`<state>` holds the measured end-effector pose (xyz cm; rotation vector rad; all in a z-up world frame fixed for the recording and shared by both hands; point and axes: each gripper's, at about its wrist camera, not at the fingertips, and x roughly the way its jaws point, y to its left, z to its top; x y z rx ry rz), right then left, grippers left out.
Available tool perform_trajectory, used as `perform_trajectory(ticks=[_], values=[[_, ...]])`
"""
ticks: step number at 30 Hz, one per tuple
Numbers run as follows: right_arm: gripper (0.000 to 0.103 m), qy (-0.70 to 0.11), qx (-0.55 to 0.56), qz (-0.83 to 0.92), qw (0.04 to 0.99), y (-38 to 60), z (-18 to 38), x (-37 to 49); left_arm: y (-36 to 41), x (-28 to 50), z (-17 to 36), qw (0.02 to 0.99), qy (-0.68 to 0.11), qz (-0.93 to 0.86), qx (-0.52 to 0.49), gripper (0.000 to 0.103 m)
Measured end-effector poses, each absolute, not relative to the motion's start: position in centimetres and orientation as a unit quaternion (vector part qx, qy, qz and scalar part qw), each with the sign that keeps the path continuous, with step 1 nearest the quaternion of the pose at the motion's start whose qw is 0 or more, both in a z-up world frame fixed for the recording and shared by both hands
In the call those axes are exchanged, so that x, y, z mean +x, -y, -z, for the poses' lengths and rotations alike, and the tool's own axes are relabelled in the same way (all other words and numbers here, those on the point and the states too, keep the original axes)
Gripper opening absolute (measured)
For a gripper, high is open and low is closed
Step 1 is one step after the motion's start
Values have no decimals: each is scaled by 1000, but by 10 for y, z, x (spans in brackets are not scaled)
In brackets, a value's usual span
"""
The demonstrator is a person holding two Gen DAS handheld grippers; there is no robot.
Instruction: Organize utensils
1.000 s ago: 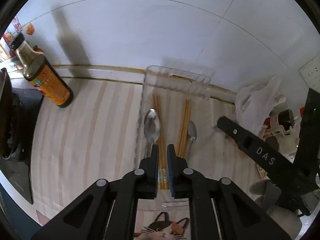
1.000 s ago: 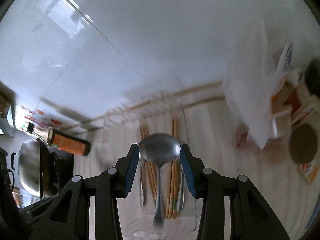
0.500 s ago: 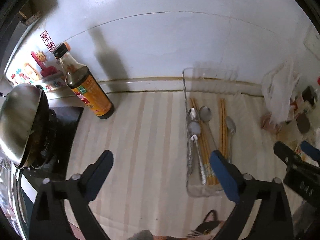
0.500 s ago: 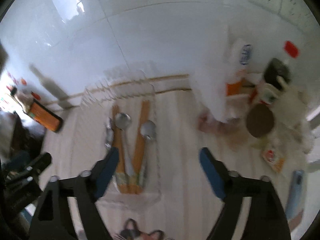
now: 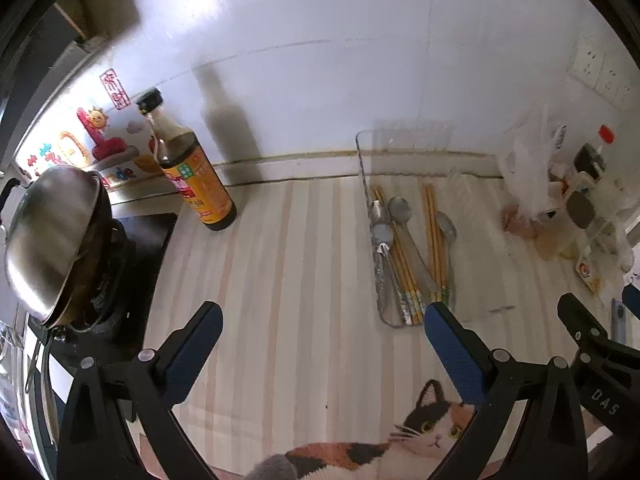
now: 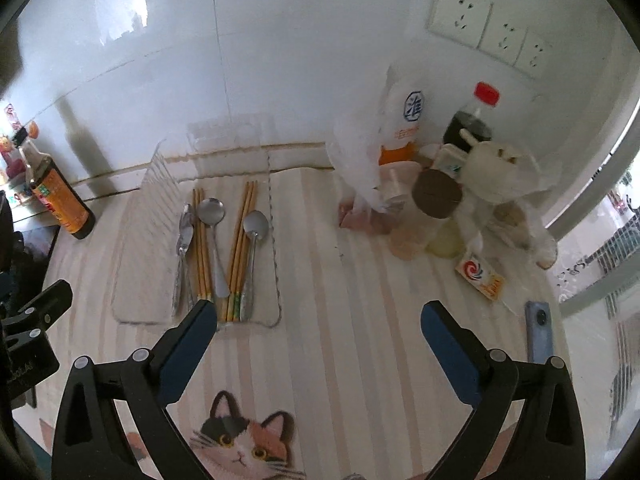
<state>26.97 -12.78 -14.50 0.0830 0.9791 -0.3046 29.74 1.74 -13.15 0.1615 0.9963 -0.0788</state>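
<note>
A: Right wrist view: what is held in the clear tray point(image 6: 276, 280)?

B: Everything is laid lengthwise in it. Two knives point(image 6: 182, 248) are seen at its left side, then a bundle of chopsticks point(image 6: 202, 256), a spoon point(image 6: 212, 212), a second bundle of chopsticks point(image 6: 240, 248) and a second spoon point(image 6: 256, 226) at the right. The tray is set on the striped worktop point(image 6: 340, 320), near the wall.

A: And the jaws?

B: The right gripper point(image 6: 318, 316) is spread wide with nothing between its blue pads. The same is seen of the left gripper point(image 5: 320, 318) in the left wrist view, where the tray point(image 5: 362, 168) lies ahead and to the right.

A: What is changed from a second ago?

B: The right jaws have just been opening; a spoon was gripped by its bowl then, and it now lies in the tray. The left jaws, nearly closed over the tray then, have also just been opened. Both grippers are now seen farther back from the tray. A sauce bottle point(image 5: 192, 176) is stood well to the tray's left.
</note>
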Motion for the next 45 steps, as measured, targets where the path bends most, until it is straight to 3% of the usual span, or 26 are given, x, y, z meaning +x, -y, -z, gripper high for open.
perform_trajectory(ticks=[24, 33, 45], values=[[103, -323, 20, 120, 939, 112, -6, 80, -25, 120, -4, 929, -364, 52, 36, 103], [103, -310, 26, 126, 942, 119, -32, 42, -25, 95, -23, 931, -361, 49, 27, 103], [103, -337, 26, 120, 933, 119, -42, 53, -25, 101, -27, 921, -387, 25, 35, 103]])
